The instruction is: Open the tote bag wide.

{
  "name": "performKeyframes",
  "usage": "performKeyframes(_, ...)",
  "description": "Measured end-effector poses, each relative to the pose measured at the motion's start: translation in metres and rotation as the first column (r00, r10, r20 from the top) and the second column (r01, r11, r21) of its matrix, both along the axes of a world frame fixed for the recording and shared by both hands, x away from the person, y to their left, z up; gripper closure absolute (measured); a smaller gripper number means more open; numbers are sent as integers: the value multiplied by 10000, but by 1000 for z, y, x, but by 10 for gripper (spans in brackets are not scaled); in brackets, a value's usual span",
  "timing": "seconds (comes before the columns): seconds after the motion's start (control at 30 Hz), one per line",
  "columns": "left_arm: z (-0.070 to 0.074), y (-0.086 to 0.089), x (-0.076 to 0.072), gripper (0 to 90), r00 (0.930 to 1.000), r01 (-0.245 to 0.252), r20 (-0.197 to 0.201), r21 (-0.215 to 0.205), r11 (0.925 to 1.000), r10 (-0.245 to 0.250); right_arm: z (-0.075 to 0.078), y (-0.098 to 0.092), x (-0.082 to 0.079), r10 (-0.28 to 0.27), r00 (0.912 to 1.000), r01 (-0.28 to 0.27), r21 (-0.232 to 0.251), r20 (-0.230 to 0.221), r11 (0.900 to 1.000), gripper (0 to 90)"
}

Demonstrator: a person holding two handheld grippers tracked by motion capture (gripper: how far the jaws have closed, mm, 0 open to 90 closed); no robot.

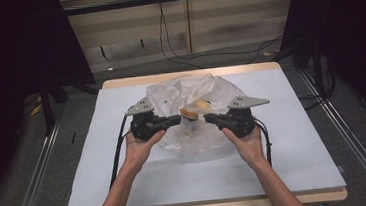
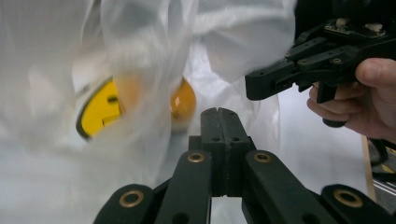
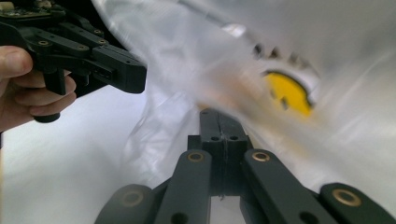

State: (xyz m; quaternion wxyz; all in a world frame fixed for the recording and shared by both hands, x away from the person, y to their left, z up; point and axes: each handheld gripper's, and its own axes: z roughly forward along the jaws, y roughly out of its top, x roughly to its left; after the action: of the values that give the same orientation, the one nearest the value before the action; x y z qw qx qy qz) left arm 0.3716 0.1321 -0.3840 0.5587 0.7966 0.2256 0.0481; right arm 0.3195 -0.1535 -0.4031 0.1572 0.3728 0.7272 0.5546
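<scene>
Worktop (image 1: 294,138) w/ a pale grey-white sheet over it, wooden edge showing at front & back. Clear plastic bag (image 1: 190,90) sits crumpled near the middle, puffed up, reaching from between my hands toward the far side.

My left gripper (image 1: 176,119) comes in from the left, my left hand (image 1: 141,141) wrapped round its handle, grey three-cornered plate on top. In the left gripper view my left gripper (image 2: 218,114) has both jaws pressed flat together, no gap; can't make out any film caught between them, though the bag hangs right against the tips. Just past the jaws, inside the bag, a yellow round item (image 2: 100,112) w/ dark marks, blurred; an orange-ish patch next to it, too smeared to tell what.

My right gripper (image 1: 207,117) comes in from the right, mirror of the left, my right hand (image 1: 247,140) on the handle, cable trailing back along my forearm. In the right gripper view my right gripper (image 3: 218,116) also has its jaws closed tight against each other, bag draped over & beside the tips; whether it pinches the plastic I can't tell. Same yellow piece shows up & right of the jaws through the film.

Both gripper tips point at each other, near but apart, w/ a small yellowish packet in the bag between them
</scene>
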Motion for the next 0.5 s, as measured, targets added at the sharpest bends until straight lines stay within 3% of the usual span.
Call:
performKeyframes(0.03,4,1,13,900,9994,-348,-19,-114,9993,347,5,-5,10,-197,9998,197,13,27,9998,900)
performKeyframes(0.13,4,4,26,900,9968,-786,-142,-336,9963,782,6,-12,23,-563,9984,562,-108,-39,9984,900)
performKeyframes(0.17,1,7,38,900,9935,-1115,-267,-346,9932,1106,2,-23,36,-964,9951,963,-64,-231,9953,900)
performKeyframes(0.2,1,7,38,900,9935,-1115,-267,-346,9932,1106,2,-23,36,-964,9951,963,-64,-231,9953,900)
performKeyframes(0.27,-13,10,58,900,9847,-1635,-668,-336,9860,1611,-9,-37,53,-1446,9875,1439,-157,-622,9895,900)
performKeyframes(0.3,-13,10,58,900,9847,-1635,-668,-336,9860,1611,-9,-37,53,-1446,9875,1439,-157,-622,9895,900)
performKeyframes(0.33,-20,11,64,900,9799,-1817,-886,-266,9830,1787,-18,-44,62,-1706,9814,1705,-91,-875,9853,900)
performKeyframes(0.37,-35,11,74,900,9706,-2057,-1262,87,9786,2052,-23,-48,67,-1838,9776,1837,-100,-1029,9829,900)
performKeyframes(0.43,-47,6,78,900,9692,-1899,-1468,647,9797,1976,-34,-53,75,-2046,9695,2018,-341,-1349,9788,900)
performKeyframes(0.47,-47,6,78,900,9692,-1899,-1468,647,9797,1976,-34,-53,75,-2046,9695,2018,-341,-1349,9788,900)
performKeyframes(0.5,-52,3,78,900,9701,-1748,-1549,896,9805,1871,-46,-57,80,-2163,9611,2091,-592,-1715,9761,900)
